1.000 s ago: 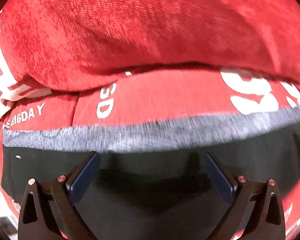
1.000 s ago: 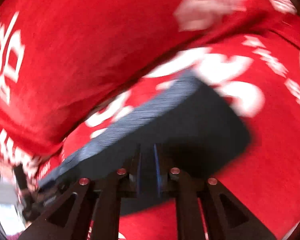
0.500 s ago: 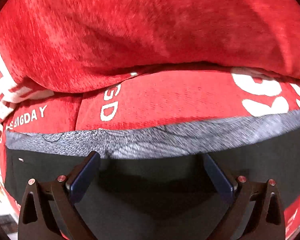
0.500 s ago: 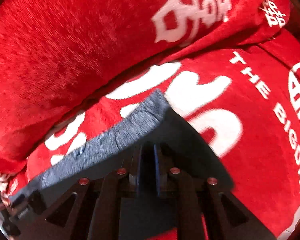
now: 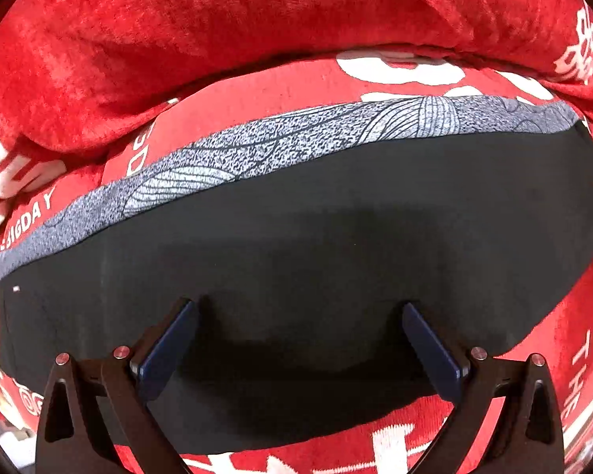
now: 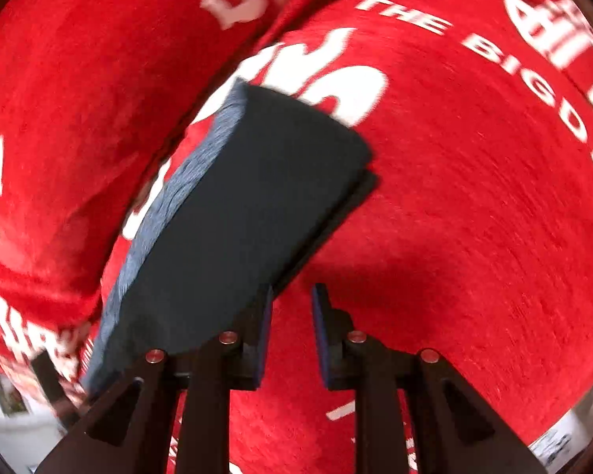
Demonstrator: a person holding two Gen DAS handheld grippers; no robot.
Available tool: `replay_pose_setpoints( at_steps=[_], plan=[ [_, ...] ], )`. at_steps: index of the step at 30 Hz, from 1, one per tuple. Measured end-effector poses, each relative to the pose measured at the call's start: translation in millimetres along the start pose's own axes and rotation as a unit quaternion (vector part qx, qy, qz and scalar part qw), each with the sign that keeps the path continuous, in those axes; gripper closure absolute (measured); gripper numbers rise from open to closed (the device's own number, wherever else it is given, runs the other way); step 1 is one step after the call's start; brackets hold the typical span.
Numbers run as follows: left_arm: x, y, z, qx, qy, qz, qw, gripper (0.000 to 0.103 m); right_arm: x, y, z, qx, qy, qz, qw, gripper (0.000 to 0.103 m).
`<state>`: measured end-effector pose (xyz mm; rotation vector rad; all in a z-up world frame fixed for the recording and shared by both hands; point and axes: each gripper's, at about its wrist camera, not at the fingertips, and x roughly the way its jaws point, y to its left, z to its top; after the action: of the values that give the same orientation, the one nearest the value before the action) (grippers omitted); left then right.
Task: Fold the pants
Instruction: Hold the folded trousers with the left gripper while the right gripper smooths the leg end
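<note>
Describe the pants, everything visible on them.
The pants are black, smooth matte fabric, with a grey band printed with fine line patterns along the far edge. They lie folded flat in stacked layers on a red blanket with white lettering; a lower layer peeks out at one corner. Nothing grips them: the left gripper stands open above, the right gripper is beside one edge, jaws opening, empty.

Ahead of my grippers the folded black pants [image 5: 336,237] lie flat on the red blanket [image 6: 474,217], open red cloth stretches clear to their right, and a bulky red cushion [image 5: 217,39] walls off the far side.
</note>
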<state>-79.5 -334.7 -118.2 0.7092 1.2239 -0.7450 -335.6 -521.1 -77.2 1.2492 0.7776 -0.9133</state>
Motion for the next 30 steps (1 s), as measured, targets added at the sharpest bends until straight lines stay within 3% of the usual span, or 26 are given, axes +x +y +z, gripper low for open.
replay_pose_setpoints(
  at_steps=[3,10,16,26,30],
  plan=[
    [-2,1,-2,-0.024,0.006,-0.006,0.9997,0.000,-4,-7,6,0.013,-0.013,0.004,1.000,0.080],
    [-1,-7,-1,-0.006,-0.001,0.005,1.0000,0.000,1,-19,24,0.065,-0.024,0.029,0.997,0.080],
    [1,-7,1,-0.005,-0.002,0.007,1.0000,0.000,0,-25,30,0.066,-0.037,-0.014,0.997,0.080],
    [2,-12,-2,-0.002,-0.002,0.009,1.0000,0.000,-4,-28,8,0.057,0.000,0.050,0.997,0.079],
    [8,-5,1,-0.001,-0.001,0.007,1.0000,0.000,1,-20,-6,0.033,0.021,0.068,0.997,0.066]
  ],
)
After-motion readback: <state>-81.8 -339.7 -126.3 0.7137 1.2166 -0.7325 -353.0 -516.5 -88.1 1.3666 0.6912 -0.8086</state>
